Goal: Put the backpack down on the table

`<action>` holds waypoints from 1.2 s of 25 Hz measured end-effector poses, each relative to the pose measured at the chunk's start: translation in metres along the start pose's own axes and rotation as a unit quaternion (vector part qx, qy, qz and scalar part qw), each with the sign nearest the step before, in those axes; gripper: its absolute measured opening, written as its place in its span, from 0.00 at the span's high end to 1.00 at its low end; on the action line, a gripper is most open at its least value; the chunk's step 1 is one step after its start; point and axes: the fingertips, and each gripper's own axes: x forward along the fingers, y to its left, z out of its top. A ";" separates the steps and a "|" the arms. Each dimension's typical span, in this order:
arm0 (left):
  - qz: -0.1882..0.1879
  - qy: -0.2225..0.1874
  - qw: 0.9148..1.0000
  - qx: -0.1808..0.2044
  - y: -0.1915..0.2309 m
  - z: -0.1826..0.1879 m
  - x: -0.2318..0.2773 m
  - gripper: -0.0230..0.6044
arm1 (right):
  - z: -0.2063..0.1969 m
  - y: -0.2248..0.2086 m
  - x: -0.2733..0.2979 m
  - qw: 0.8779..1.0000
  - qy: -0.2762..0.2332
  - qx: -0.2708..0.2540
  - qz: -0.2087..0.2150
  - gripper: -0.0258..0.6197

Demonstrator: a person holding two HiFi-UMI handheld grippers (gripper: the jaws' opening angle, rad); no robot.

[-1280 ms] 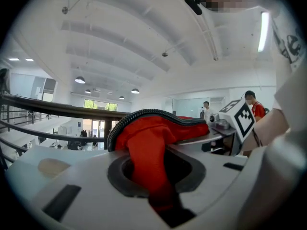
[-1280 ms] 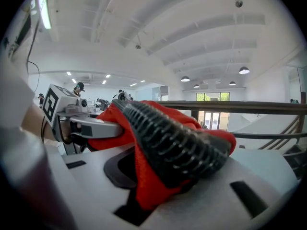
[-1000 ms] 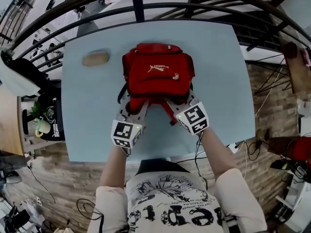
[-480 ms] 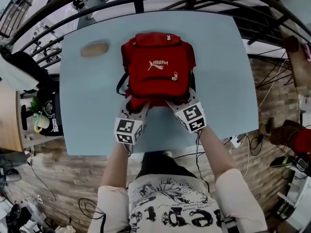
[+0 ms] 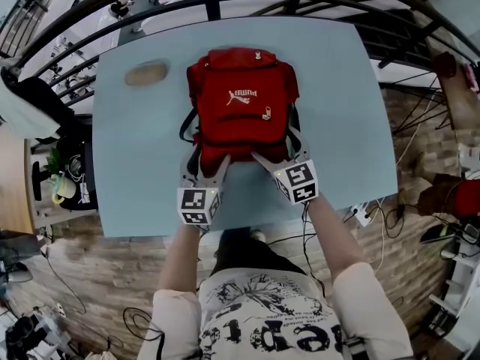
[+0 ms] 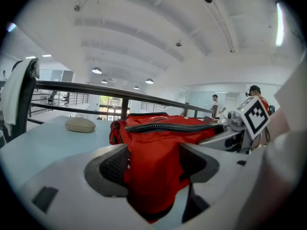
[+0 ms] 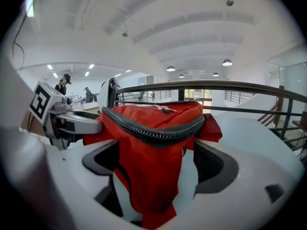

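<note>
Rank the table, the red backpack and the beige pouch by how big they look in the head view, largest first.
1. table, by far the largest
2. red backpack
3. beige pouch, clearly the smallest
No two look close in size.

White, black-printed T-shirt (image 5: pixel 262 317); white left gripper (image 5: pixel 206 167) and right gripper (image 5: pixel 279 156).

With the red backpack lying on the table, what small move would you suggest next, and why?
Probably draw both straight back: the backpack lies on the table, and the jaws of the left hand-held gripper and right hand-held gripper are opening with red fabric between them.
</note>
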 end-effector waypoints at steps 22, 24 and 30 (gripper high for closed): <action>0.009 -0.074 0.997 0.013 -0.086 0.080 -0.159 0.91 | 0.085 0.061 -0.179 0.992 -0.116 0.005 -0.057 0.97; -0.005 -0.096 0.995 0.018 -0.099 0.095 -0.172 0.92 | 0.096 0.068 -0.194 0.990 -0.133 -0.006 -0.052 0.97; -0.008 -0.130 0.990 0.056 -0.124 0.128 -0.205 0.94 | 0.125 0.101 -0.228 0.982 -0.182 -0.045 -0.029 0.97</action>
